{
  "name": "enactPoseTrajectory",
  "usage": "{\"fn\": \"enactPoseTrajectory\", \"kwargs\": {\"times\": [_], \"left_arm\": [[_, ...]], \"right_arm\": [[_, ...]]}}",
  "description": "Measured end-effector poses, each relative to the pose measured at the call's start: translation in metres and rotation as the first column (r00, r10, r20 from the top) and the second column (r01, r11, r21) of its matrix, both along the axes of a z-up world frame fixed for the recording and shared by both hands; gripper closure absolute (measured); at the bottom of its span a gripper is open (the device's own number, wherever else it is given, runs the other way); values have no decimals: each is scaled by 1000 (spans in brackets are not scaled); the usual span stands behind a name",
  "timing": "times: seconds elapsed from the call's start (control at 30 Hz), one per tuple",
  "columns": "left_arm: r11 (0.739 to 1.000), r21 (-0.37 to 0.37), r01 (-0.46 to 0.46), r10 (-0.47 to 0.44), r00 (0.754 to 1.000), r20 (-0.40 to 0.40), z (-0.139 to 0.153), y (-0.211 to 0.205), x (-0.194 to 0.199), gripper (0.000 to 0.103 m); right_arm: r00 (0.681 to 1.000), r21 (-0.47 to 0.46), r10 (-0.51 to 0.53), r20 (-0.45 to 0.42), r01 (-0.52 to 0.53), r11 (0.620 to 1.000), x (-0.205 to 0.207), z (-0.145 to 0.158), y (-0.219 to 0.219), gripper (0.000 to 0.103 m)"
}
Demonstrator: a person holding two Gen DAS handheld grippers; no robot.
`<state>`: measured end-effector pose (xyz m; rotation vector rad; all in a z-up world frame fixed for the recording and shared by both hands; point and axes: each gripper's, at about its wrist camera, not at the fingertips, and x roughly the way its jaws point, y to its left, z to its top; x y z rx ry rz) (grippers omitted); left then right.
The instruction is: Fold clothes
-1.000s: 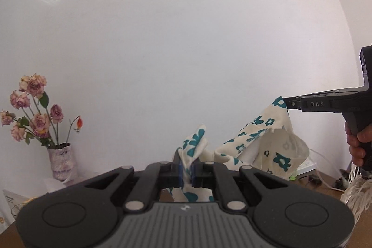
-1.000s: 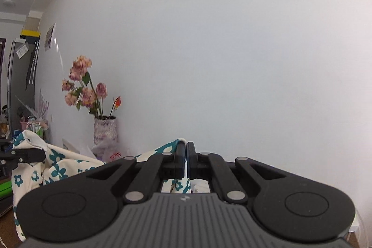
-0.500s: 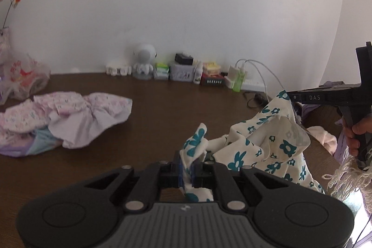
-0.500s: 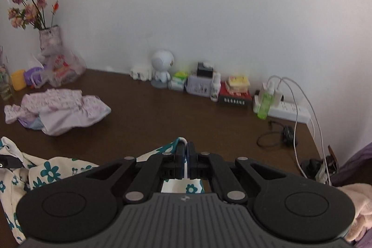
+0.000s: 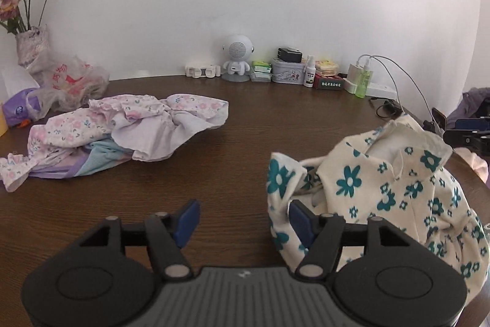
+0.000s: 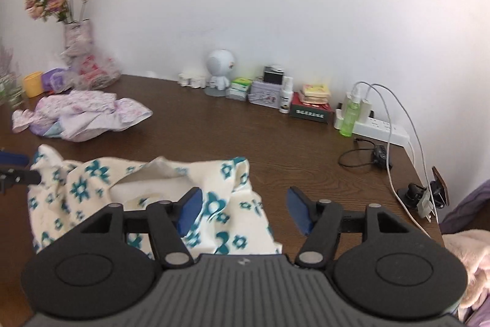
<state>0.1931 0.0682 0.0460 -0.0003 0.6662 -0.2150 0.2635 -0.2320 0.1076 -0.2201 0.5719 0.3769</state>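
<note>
**Both grippers open over a rumpled floral garment**

From where I stand, the cream garment with teal flowers [image 5: 398,192] lies bunched on the near right part of the dark wooden table [image 5: 232,167], not flat and not folded: its collar edge stands up in a ridge and one loose flap curls upward on its left side. The left gripper [image 5: 243,219] has its blue-padded jaws spread wide with nothing between them; the right-hand pad sits just against that curled flap. The right gripper [image 6: 243,209] is likewise spread apart and empty, hovering over the near edge of the same cloth.

I judge this to be a pause between grasps. The garment wants spreading or a new hold on an edge or corner before any crease can be laid, and which edge gets taken I cannot tell.

The cloth looks soft, thin and limp, likely cotton, and will sag and slide rather than hold a shape. Farther left lies a heap of pink and lilac clothes [image 5: 116,131], frilled and crumpled, equally unfolded. The tabletop is smooth, wood-grained and hard.
</note>
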Motion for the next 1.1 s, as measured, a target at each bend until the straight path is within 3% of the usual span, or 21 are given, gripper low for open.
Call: {"fn": "enactPoseTrajectory", "kwargs": {"times": [0.13,0.23,0.4,0.47,0.53,0.57,0.6,0.9,1.1], "left_arm": [[995,-22,97,-98,995,-32,-10,-2,-26,39],[986,-27,162,-164,985,-48,-19,-14,-40,39],[966,66,248,-245,968,-55,-29,-37,-53,38],[959,98,265,-260,964,-57,-33,-45,-54,38],[951,129,281,-275,959,-61,-36,-53,-56,38],[946,146,288,-282,957,-61,-38,-57,-57,38],[942,163,294,-288,956,-60,-39,-60,-56,38],[902,331,278,-294,956,-3,-44,-93,-42,37],[912,369,179,-221,973,74,-48,-96,-28,37]], "right_arm": [[989,14,74,-129,-73,997,-25,-24,10,38],[971,33,110,-211,-105,994,-36,-50,18,45],[972,-90,119,-204,-139,986,-46,-81,44,46],[970,-54,98,-222,-112,992,-38,-84,43,46],[967,11,88,-239,-88,996,-31,-83,40,57],[966,45,85,-244,-76,996,-28,-82,39,86],[967,86,87,-238,-68,994,-26,-78,36,101],[968,285,113,-225,-45,958,-3,-39,26,101],[978,371,105,-182,-31,928,10,-13,22,101]]}}
